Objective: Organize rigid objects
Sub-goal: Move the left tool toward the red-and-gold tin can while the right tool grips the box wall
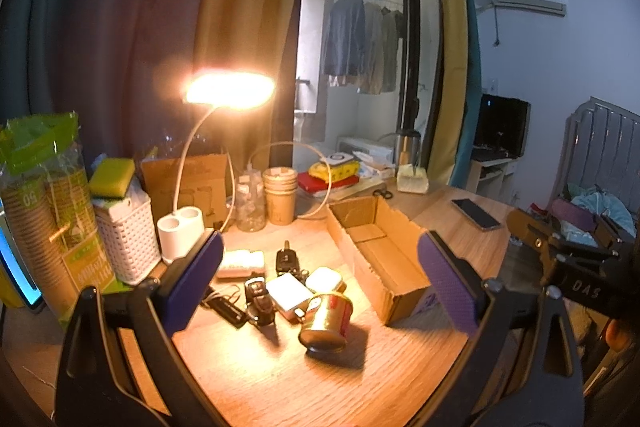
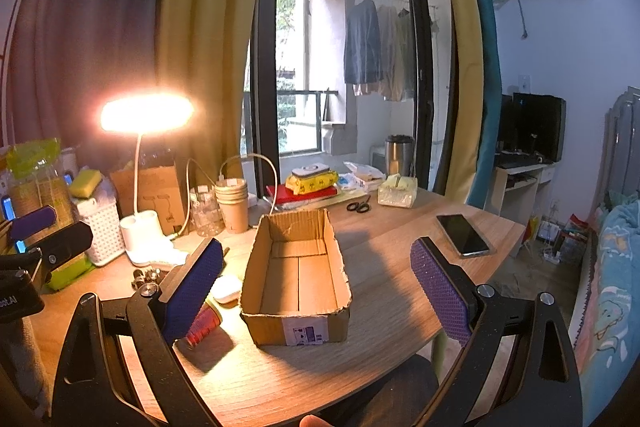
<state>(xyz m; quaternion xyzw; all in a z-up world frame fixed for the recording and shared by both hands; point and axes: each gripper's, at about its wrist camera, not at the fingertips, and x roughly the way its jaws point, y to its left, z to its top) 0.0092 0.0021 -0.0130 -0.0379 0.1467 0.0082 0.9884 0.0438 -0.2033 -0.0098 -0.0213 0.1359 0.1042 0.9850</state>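
Both claws, left gripper point(image 1: 320, 285) and right gripper point(image 2: 316, 287), gaped wide, empty, above the table point(image 2: 384, 291); cardboard box point(image 2: 298, 279) sat mid-table.

One cardboard box point(image 2: 296, 275) sits open on the counter point(image 2: 380, 291). Beside it lies a small heap: one red-and-gold can point(image 1: 326, 319) on its side, two car keys point(image 1: 286, 259), one white square case point(image 1: 289, 293), one white rounded case point(image 1: 325, 279) and one pale flat pack point(image 1: 242, 263). Further back I count one lit desk lamp point(image 1: 230, 89), one stack of paper cups point(image 1: 280, 191), one white basket point(image 1: 124, 239), one yellow-green sponge point(image 1: 112, 177), one pair of scissors point(image 2: 358, 207) and one phone point(image 2: 462, 235). Three garments point(image 2: 380, 47) hang outside.
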